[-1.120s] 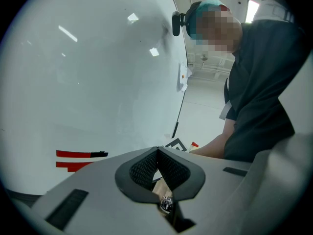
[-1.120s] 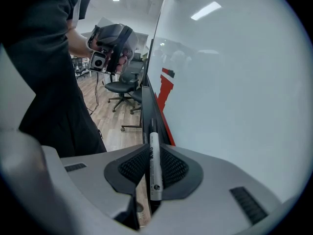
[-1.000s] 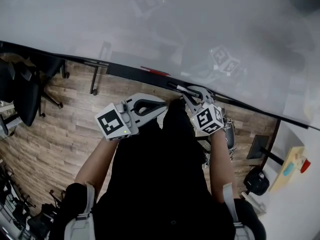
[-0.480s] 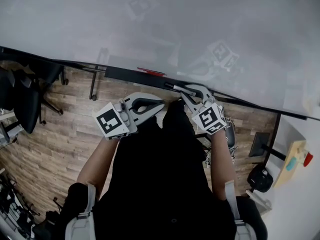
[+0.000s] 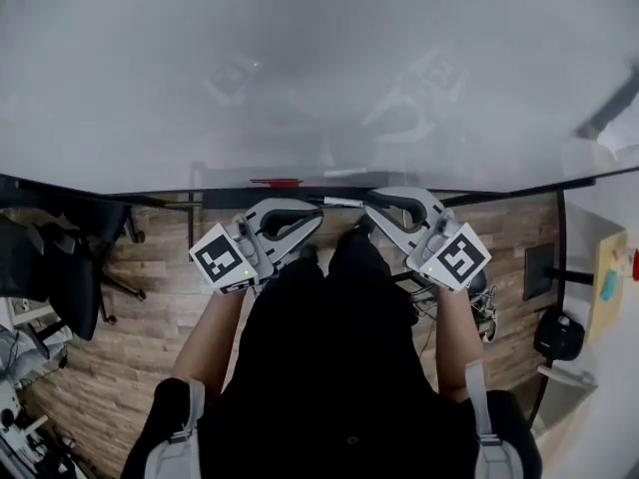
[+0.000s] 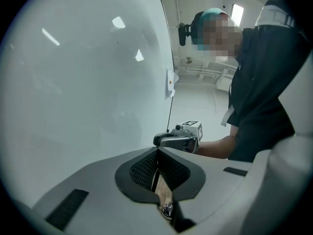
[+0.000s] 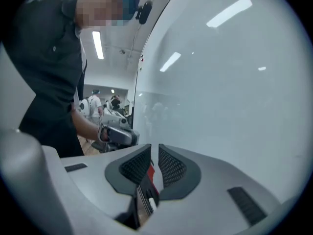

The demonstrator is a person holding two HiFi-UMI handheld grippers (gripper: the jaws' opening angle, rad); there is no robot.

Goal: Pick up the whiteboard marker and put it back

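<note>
The black-and-white whiteboard marker (image 5: 341, 202) lies along the black tray (image 5: 150, 194) under the whiteboard (image 5: 300, 68). A red marker (image 5: 275, 182) rests further left on the tray and shows low between the jaws in the right gripper view (image 7: 150, 171). My right gripper (image 5: 368, 206) (image 7: 152, 153) hangs just right of the marker and points along the tray. Its jaws have just been closing, with a narrow gap left and nothing between the pads. My left gripper (image 5: 318, 217) (image 6: 157, 153) is shut and empty, and it faces the right one.
A black office chair (image 5: 50, 257) stands on the wooden floor (image 5: 130, 327) at the left. The whiteboard's stand legs (image 5: 192, 223) reach down beneath the tray. Boxes and a black bag (image 5: 559, 332) sit at the right. People stand far off in the right gripper view.
The right gripper held the marker by the tray; now the marker lies on the tray and the gripper is free of it. Both grippers rose, the right one more.
</note>
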